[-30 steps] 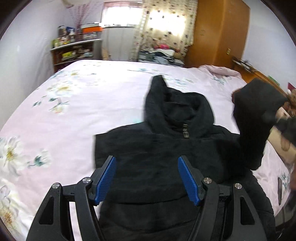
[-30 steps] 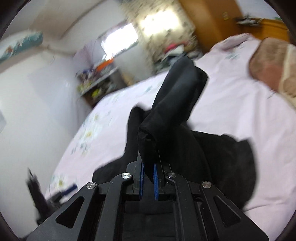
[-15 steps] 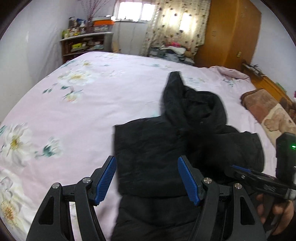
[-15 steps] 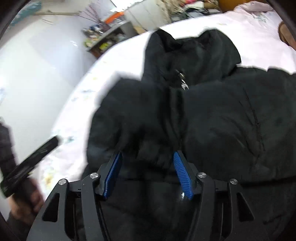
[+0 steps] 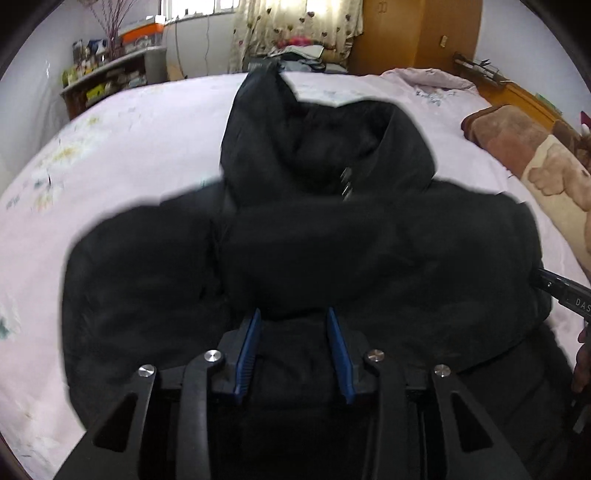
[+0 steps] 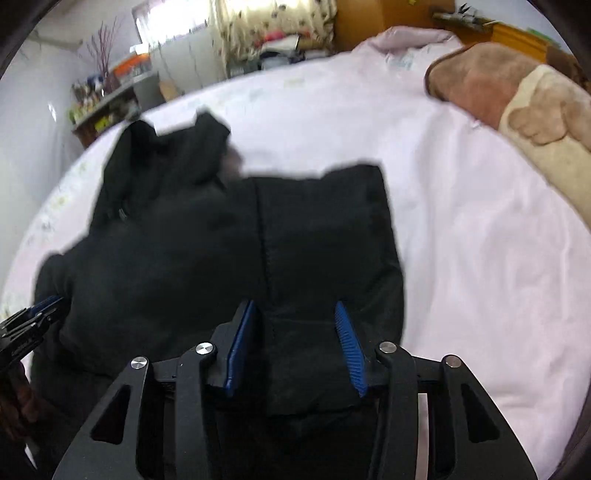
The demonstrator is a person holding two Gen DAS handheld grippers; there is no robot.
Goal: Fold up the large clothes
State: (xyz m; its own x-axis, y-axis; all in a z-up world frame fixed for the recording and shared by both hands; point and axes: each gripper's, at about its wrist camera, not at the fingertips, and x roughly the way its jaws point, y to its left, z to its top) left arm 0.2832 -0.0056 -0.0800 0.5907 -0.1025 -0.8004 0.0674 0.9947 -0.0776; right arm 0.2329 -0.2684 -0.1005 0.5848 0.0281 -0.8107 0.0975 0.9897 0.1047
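A large black hooded jacket (image 5: 295, 236) lies spread on the pink bedsheet (image 5: 129, 147), hood pointing away, both sleeves folded across the chest. My left gripper (image 5: 293, 321) is open, low over the jacket's middle, its blue pads either side of a fold edge. My right gripper (image 6: 295, 314) is open, low over the jacket's (image 6: 221, 240) right part, its pads astride a seam. Each gripper shows at the edge of the other's view: the right one (image 5: 565, 295) and the left one (image 6: 33, 317).
A brown and cream blanket (image 5: 535, 155) lies on the bed's right side. A shelf with clutter (image 5: 107, 77) stands at the far left wall, a wooden wardrobe (image 5: 417, 33) at the far right. Bare sheet (image 6: 480, 240) spreads right of the jacket.
The right gripper carried a sleeve across the chest, let it go and opened. Both grippers have moved closer and lower over the jacket, and the left jaws have narrowed.
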